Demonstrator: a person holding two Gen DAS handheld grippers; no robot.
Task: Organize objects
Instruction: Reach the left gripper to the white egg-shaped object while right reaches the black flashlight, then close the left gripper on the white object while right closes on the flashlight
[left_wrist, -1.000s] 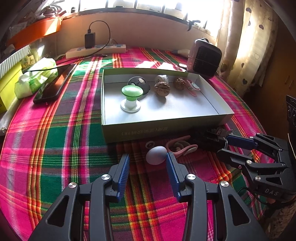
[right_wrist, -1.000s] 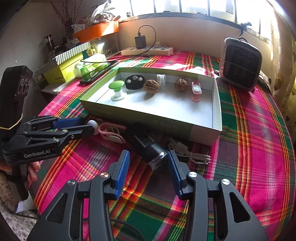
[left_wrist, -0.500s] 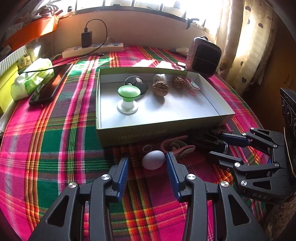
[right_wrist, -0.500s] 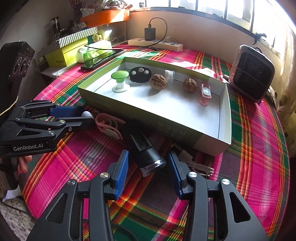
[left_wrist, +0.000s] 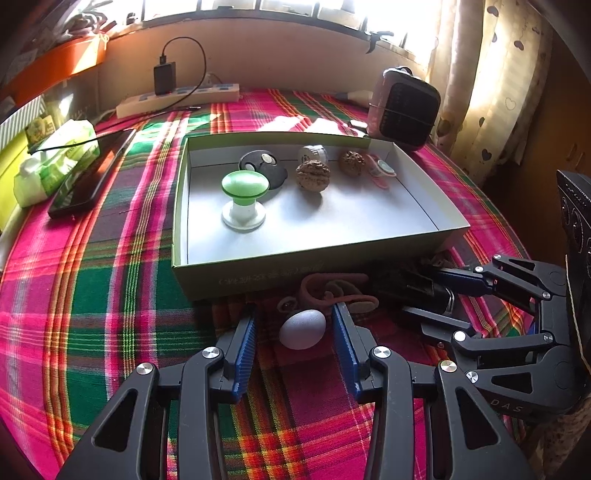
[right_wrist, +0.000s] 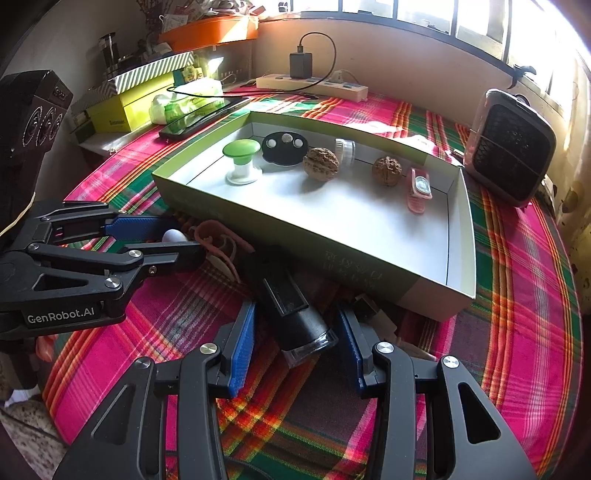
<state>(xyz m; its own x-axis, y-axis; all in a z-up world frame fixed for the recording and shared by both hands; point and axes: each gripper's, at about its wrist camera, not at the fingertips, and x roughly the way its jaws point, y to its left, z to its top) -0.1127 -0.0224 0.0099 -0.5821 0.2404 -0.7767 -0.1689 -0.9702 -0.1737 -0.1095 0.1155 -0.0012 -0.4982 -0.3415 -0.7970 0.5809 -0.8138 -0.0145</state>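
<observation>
A pale egg-shaped object (left_wrist: 303, 329) lies on the plaid cloth between the blue pads of my left gripper (left_wrist: 294, 313), which is open, with a gap on each side. My right gripper (right_wrist: 297, 312) is open too and straddles a black flashlight-like device (right_wrist: 286, 295) without squeezing it. In the right wrist view the left gripper (right_wrist: 181, 236) comes in from the left around the egg (right_wrist: 173, 235). Just behind both stands a green-walled box (left_wrist: 258, 273) holding a green knob (left_wrist: 244, 184), a black disc, two walnuts and a pink item.
Pink earhook headphones (left_wrist: 332, 291) lie tangled between the egg and the box front. A white cable plug (right_wrist: 373, 314) sits by the right finger. A small heater (left_wrist: 402, 107), a power strip (left_wrist: 177, 99), a phone (left_wrist: 92, 173) and a wipes pack (left_wrist: 55, 158) ring the box.
Both grippers have slid forward. The egg now sits deeper between the left fingers, and the black device, earlier ahead of the right fingertips, lies between them. Neither has shut.
</observation>
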